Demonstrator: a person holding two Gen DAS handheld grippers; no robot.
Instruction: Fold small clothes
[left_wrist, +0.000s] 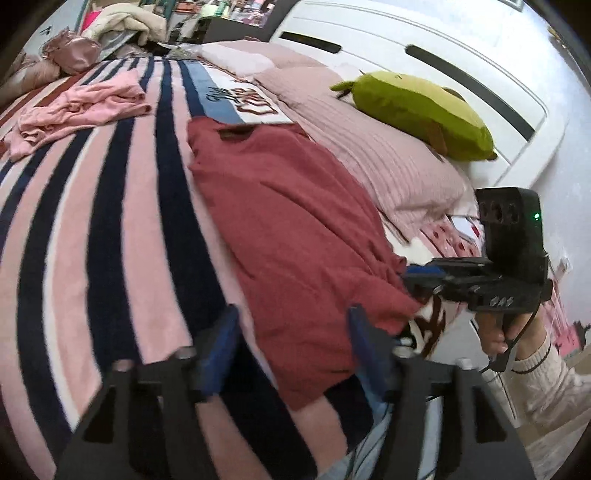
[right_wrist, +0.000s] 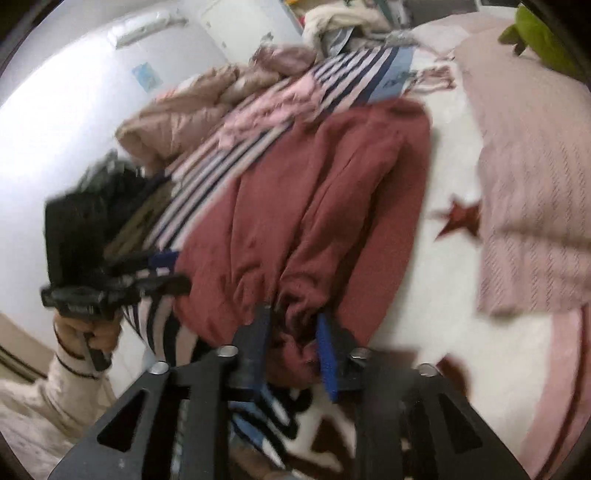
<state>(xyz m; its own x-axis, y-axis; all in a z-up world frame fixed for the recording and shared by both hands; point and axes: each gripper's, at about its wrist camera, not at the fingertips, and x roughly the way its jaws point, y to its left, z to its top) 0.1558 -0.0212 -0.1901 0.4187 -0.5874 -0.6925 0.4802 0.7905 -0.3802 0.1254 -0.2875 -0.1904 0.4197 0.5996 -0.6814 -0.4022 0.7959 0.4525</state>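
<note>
A dark red garment lies spread on the striped bed cover. My left gripper is open, with its blue-padded fingers on either side of the garment's near edge. My right gripper has its fingers around a bunched part of the red garment at the near hem; the cloth fills the gap between the pads. In the left wrist view the right gripper sits at the garment's right edge. In the right wrist view the left gripper sits at the garment's left edge, blurred.
A crumpled pink garment lies at the far left of the bed. A green plush toy rests on pink pillows by the white headboard. More clothes are piled at the far end. A padded beige jacket lies at the bed's edge.
</note>
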